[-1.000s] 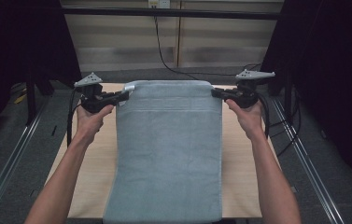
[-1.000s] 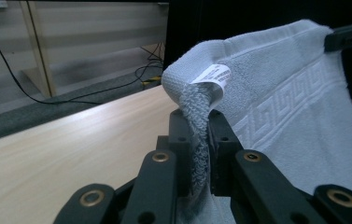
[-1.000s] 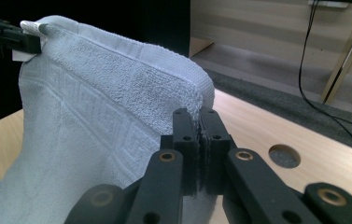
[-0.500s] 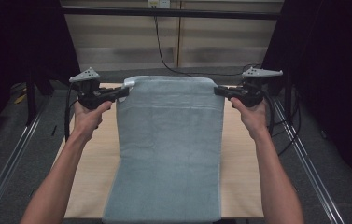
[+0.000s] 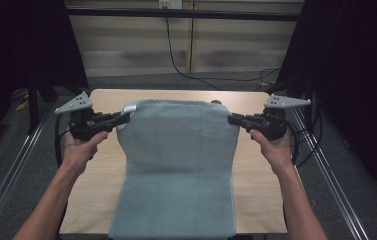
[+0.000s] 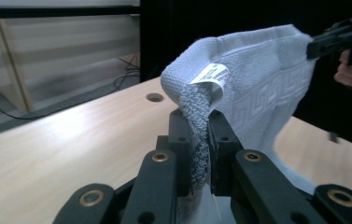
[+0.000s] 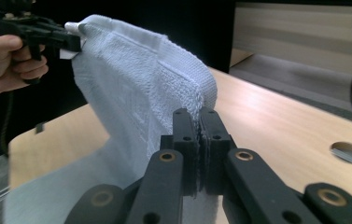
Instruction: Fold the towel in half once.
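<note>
A pale blue-grey towel (image 5: 176, 160) lies lengthwise on the wooden table (image 5: 263, 172), its far end lifted into the air. My left gripper (image 5: 124, 118) is shut on the towel's far left corner, beside a white label (image 6: 212, 75). My right gripper (image 5: 232, 120) is shut on the far right corner. In the left gripper view the towel (image 6: 257, 88) runs between the black jaws, with the other gripper (image 6: 339, 39) at the far corner. In the right gripper view the towel (image 7: 136, 88) is pinched the same way, with the other gripper (image 7: 71, 42) far off.
The table has round holes (image 7: 349, 152) near its far edge (image 6: 154, 97). Metal rails (image 5: 326, 170) run along both sides of the table. A black cable (image 5: 181, 60) trails on the floor behind it, in front of a light wall panel. Dark curtains stand on both sides.
Both grippers have pulled the towel's far edge toward the person. The lifted end now stands up and folds back over the part lying flat on the table.
</note>
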A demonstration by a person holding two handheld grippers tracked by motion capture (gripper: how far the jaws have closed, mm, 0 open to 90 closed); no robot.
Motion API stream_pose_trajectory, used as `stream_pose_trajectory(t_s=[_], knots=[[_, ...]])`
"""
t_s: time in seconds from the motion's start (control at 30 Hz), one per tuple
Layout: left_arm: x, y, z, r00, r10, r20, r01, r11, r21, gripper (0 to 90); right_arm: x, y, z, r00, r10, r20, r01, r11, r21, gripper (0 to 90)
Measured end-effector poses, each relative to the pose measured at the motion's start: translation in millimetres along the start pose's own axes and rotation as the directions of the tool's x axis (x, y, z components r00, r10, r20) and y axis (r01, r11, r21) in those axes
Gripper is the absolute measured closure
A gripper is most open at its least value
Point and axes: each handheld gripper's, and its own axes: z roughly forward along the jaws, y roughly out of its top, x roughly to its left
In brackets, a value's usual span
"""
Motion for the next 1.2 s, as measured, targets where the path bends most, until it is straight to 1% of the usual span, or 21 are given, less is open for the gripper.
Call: stream_pose_trajectory(t_s=[0.07, 0.13, 0.17, 0.27, 0.4, 0.5, 0.53, 0.6, 0.63, 0.7, 0.77, 0.8, 0.83, 0.9, 0.97, 1.0, 1.03, 1.07, 1.13, 1.17, 1.2], knots=[[-4.7, -8.3, -5.3, 1.0000, -0.006, 0.003, 0.006, 1.0000, 0.003, 82.7, 8.1, -7.4, -3.5, 0.9999, -0.007, -0.011, 0.007, 1.000, 0.013, 86.9], [-9.4, -20.7, -9.1, 0.9994, -0.028, 0.022, 0.028, 0.9996, 0.007, 82.7, 14.7, -16.6, -6.9, 0.9997, -0.004, -0.023, 0.005, 1.000, 0.020, 86.9], [-10.7, -25.3, -10.1, 0.9994, -0.026, 0.024, 0.025, 0.9996, 0.013, 82.7, 19.0, -23.2, -8.6, 0.9996, 0.000, -0.029, 0.001, 1.000, 0.024, 86.9], [-18.0, -44.7, -12.2, 0.9990, -0.033, 0.029, 0.032, 0.9983, 0.048, 82.7, 27.7, -40.3, -10.0, 0.9996, -0.006, -0.026, 0.008, 0.998, 0.061, 86.9], [-27.1, -66.6, -15.7, 0.9976, -0.058, 0.039, 0.054, 0.9953, 0.081, 82.7, 35.9, -70.0, -10.2, 0.9986, 0.035, -0.040, -0.032, 0.996, 0.085, 86.9], [-36.9, -75.3, -21.5, 0.9957, -0.064, 0.067, 0.057, 0.9941, 0.092, 82.6, 42.4, -86.1, -15.2, 0.9970, 0.058, -0.051, -0.053, 0.994, 0.097, 86.9], [-39.8, -78.7, -23.7, 0.9956, -0.057, 0.075, 0.049, 0.9931, 0.107, 82.7, 45.6, -89.8, -18.0, 0.9968, 0.059, -0.053, -0.054, 0.993, 0.101, 86.9], [-44.2, -89.4, -24.9, 0.9956, -0.059, 0.073, 0.047, 0.9871, 0.153, 82.6, 53.2, -98.8, -22.6, 0.9953, 0.073, -0.064, -0.065, 0.991, 0.118, 86.9], [-44.6, -97.4, -22.9, 0.9953, -0.069, 0.068, 0.055, 0.9806, 0.188, 82.6, 55.4, -102.2, -22.7, 0.9954, 0.070, -0.065, -0.061, 0.989, 0.135, 86.9], [-42.8, -116.6, -13.6, 0.9958, -0.080, 0.044, 0.065, 0.9583, 0.278, 82.5, 60.1, -113.2, -20.1, 0.9957, 0.072, -0.058, -0.059, 0.980, 0.192, 86.8], [-39.6, -134.4, -7.2, 0.9887, -0.136, 0.062, 0.111, 0.9449, 0.308, 82.6, 61.8, -125.3, -14.3, 0.9963, 0.072, -0.046, -0.059, 0.967, 0.248, 86.8], [-39.6, -141.0, -5.5, 0.9880, -0.143, 0.058, 0.118, 0.9404, 0.319, 82.6, 61.6, -132.1, -11.3, 0.9959, 0.082, -0.040, -0.068, 0.962, 0.266, 86.8], [-40.2, -146.3, -4.0, 0.9859, -0.157, 0.057, 0.129, 0.9324, 0.338, 82.6, 60.8, -139.7, -8.2, 0.9939, 0.102, -0.044, -0.085, 0.956, 0.280, 86.8], [-42.3, -152.5, -3.2, 0.9866, -0.150, 0.065, 0.116, 0.9217, 0.370, 82.6, 60.6, -153.7, -2.2, 0.9931, 0.112, -0.034, -0.095, 0.941, 0.324, 86.8], [-43.6, -158.5, -3.5, 0.9838, -0.163, 0.074, 0.124, 0.9163, 0.381, 82.4, 60.5, -163.9, 1.4, 0.9906, 0.133, -0.034, -0.113, 0.931, 0.348, 86.8], [-44.6, -161.7, -4.0, 0.9841, -0.163, 0.072, 0.124, 0.9170, 0.379, 82.3, 60.9, -167.4, 2.4, 0.9895, 0.141, -0.034, -0.119, 0.927, 0.357, 86.8], [-45.5, -164.9, -5.0, 0.9802, -0.181, 0.080, 0.139, 0.9172, 0.373, 82.2, 61.9, -169.8, 2.7, 0.9884, 0.148, -0.034, -0.126, 0.922, 0.366, 86.8], [-47.5, -167.3, -5.7, 0.9778, -0.189, 0.092, 0.141, 0.9154, 0.377, 82.1, 62.5, -171.3, 2.8, 0.9889, 0.144, -0.037, -0.120, 0.921, 0.370, 86.8], [-51.4, -169.0, -8.1, 0.9844, -0.152, 0.089, 0.106, 0.9149, 0.390, 82.0, 64.0, -173.3, 2.4, 0.9888, 0.144, -0.037, -0.121, 0.920, 0.373, 86.8], [-51.6, -170.6, -7.8, 0.9851, -0.149, 0.085, 0.104, 0.9115, 0.398, 82.0, 65.6, -175.1, 2.6, 0.9878, 0.153, -0.031, -0.130, 0.915, 0.381, 86.8], [-52.2, -172.8, -5.9, 0.9893, -0.132, 0.063, 0.094, 0.9033, 0.419, 82.1, 66.8, -178.1, 4.1, 0.9895, 0.142, -0.024, -0.121, 0.909, 0.398, 86.8]])
